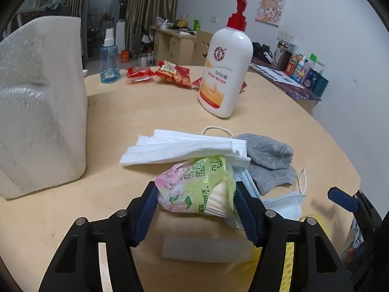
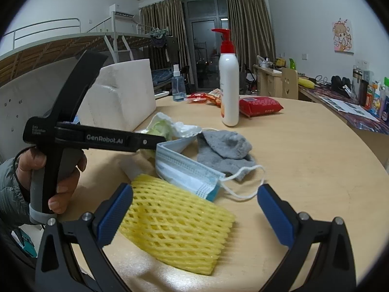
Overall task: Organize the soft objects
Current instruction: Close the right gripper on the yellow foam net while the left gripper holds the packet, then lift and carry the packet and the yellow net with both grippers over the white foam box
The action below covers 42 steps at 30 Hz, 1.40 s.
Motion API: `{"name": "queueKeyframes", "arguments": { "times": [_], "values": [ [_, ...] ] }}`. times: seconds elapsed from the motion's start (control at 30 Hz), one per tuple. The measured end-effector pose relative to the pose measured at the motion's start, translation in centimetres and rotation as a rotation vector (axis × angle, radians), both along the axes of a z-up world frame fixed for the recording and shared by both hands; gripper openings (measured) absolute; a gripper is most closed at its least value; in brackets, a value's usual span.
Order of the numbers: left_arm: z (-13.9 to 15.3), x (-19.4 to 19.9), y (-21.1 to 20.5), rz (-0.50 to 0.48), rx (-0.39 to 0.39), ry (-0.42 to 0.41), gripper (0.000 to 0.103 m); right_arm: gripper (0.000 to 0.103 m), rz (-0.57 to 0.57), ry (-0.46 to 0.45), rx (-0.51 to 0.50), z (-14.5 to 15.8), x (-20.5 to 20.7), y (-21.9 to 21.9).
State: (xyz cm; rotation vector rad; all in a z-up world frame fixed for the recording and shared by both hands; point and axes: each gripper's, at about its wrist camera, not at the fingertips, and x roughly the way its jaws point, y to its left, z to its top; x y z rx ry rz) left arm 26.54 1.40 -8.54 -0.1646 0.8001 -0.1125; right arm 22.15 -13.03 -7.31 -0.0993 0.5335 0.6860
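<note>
Your left gripper (image 1: 195, 204) is clamped on the tissue pack (image 1: 197, 187); your right gripper (image 2: 194, 209) is wide open, holding nothing.

Near to far: your right jaws sit over the yellow foam net (image 2: 175, 221) on the table (image 2: 304, 165), left pad just touching it. Just past it lies the blue face mask (image 2: 184, 170), then the grey sock (image 2: 223, 150) touching the mask. Your left pads press both sides of the pack, which sits beside the mask under a folded white paper towel (image 1: 184, 148). Farther back: lotion pump bottle (image 1: 226, 68), white foam block (image 1: 41, 102), red snack packets (image 1: 172, 73), blue spray bottle (image 1: 110, 58).
</note>
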Motion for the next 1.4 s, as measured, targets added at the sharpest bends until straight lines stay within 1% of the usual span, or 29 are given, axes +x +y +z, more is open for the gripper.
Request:
{"name": "queueKeyframes", "arguments": {
  "times": [0.2,0.4,0.6,0.67,0.73,0.77,0.83,0.9,0.97,1.03,1.07,1.2,1.27,1.33,1.4],
  "values": [
    [0.4,-0.4,0.3,0.0,-0.001,-0.024,0.063,0.103,0.027,-0.001,-0.04,0.0,-0.4,0.6],
    [0.9,-0.8,0.7,0.002,-0.008,-0.044,0.063,0.103,0.067,0.012,-0.109,-0.6,-0.9,1.8],
    [0.9,-0.9,0.9,-0.009,-0.02,-0.041,0.063,0.102,0.084,0.02,-0.139,-0.8,-1.6,2.2],
    [0.9,-1.0,0.8,-0.012,-0.018,-0.043,0.062,0.094,0.091,0.025,-0.157,-0.9,-1.7,2.3],
    [1.0,-1.1,0.8,-0.017,-0.014,-0.047,0.062,0.079,0.099,0.037,-0.172,-1.1,-1.8,2.5],
    [1.1,-1.1,0.8,-0.018,-0.013,-0.05,0.062,0.076,0.103,0.045,-0.183,-1.2,-1.8,2.6],
    [1.2,-1.3,0.9,-0.021,-0.017,-0.058,0.062,0.067,0.095,0.049,-0.196,-1.4,-1.9,2.6],
    [1.3,-1.5,1.0,-0.024,-0.022,-0.064,0.062,0.063,0.095,0.046,-0.204,-1.5,-2.0,2.6],
    [1.4,-1.6,1.0,-0.025,-0.025,-0.067,0.062,0.054,0.094,0.049,-0.205,-1.5,-2.1,2.5],
    [1.5,-1.6,1.0,-0.026,-0.026,-0.066,0.062,0.038,0.105,0.035,-0.221,-1.5,-2.5,2.6],
    [1.5,-1.7,1.0,-0.027,-0.027,-0.068,0.062,0.036,0.114,0.034,-0.224,-1.5,-2.6,2.7],
    [2.0,-2.3,1.2,-0.03,-0.037,-0.098,0.06,0.016,0.14,0.033,-0.225,-1.5,-3.1,2.8],
    [2.4,-2.8,1.2,-0.034,-0.043,-0.119,0.059,0.013,0.135,0.027,-0.215,-1.4,-3.1,2.6],
    [2.7,-3.1,1.2,-0.037,-0.047,-0.135,0.059,0.013,0.134,0.028,-0.203,-1.4,-3.1,2.4],
    [3.1,-3.5,1.2,-0.041,-0.058,-0.147,0.059,0.013,0.118,0.041,-0.167,-1.2,-2.9,2.0]
  ]
}}
